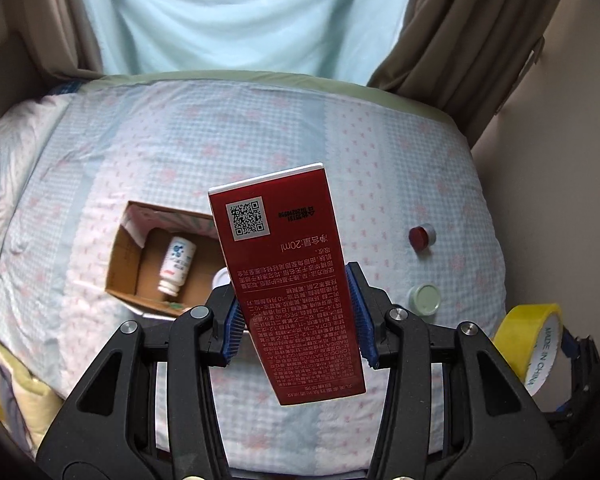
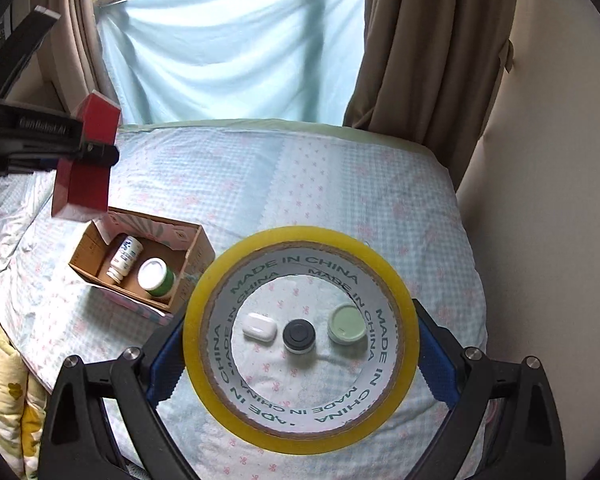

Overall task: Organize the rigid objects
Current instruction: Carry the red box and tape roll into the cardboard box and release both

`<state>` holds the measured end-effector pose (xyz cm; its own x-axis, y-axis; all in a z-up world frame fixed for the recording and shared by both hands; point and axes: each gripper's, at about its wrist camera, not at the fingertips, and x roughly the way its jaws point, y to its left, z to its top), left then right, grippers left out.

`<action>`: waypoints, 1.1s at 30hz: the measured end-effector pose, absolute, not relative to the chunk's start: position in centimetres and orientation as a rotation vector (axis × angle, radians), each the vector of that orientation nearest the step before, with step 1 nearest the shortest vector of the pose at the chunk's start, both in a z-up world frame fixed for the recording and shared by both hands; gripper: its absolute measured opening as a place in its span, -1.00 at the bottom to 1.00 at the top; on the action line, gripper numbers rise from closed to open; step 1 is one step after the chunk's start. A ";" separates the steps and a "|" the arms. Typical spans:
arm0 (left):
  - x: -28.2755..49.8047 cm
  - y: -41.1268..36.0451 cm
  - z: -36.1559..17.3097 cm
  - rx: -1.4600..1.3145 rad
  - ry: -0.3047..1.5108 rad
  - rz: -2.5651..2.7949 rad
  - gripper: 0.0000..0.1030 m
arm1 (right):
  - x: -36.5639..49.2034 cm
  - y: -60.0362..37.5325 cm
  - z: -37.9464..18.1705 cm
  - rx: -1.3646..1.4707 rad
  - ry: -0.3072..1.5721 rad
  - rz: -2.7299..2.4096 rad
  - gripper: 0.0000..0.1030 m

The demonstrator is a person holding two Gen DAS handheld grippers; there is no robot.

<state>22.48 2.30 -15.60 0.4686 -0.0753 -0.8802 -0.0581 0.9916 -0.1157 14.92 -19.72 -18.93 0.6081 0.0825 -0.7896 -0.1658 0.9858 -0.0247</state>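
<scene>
The left gripper (image 1: 298,314) is clamped on a red carton (image 1: 288,280), its blue pads pressing the two long sides somewhat below the middle, so most of the printed face stands up ahead of the claw and tilts a little toward its left. Because the hold sits low on a tall, smooth pack, the carton could pivot or slide between the pads if it is swung or tipped quickly, and its upper end could catch the box rim on the way in. The right gripper (image 2: 300,344) is closed on a yellow tape roll (image 2: 300,340), gripped across its outer edge with the hole facing the camera; a round, slick rim held at only two spots could roll out or twist, and the roll hides much of what lies straight ahead. Ahead and to the left of both claws, on the checked bedspread (image 1: 380,152), sits the open cardboard box (image 2: 192,256). It holds a white bottle (image 2: 125,258) lying on its side and a green-sided jar with a white lid (image 2: 156,276), leaving limited free floor, so a carton dropped in carelessly may land on them or lean out. Seen through the roll's hole, beyond the right claw, a white earbud case (image 2: 259,326), a black-lidded jar (image 2: 299,336) and a pale green jar (image 2: 346,324) lie loose; a small red-capped jar (image 1: 422,237) lies ahead-right of the left claw.
</scene>
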 end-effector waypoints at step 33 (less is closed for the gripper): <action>29.4 28.6 -32.5 -0.140 1.392 -0.132 -0.19 | 28.9 6.5 -29.1 0.109 1.313 0.093 0.86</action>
<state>29.41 28.55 -32.51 0.1728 -0.1752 -0.9693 0.0104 0.9843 -0.1761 28.90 6.54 -29.10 0.2523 0.1304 -0.9588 -0.0067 0.9911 0.1330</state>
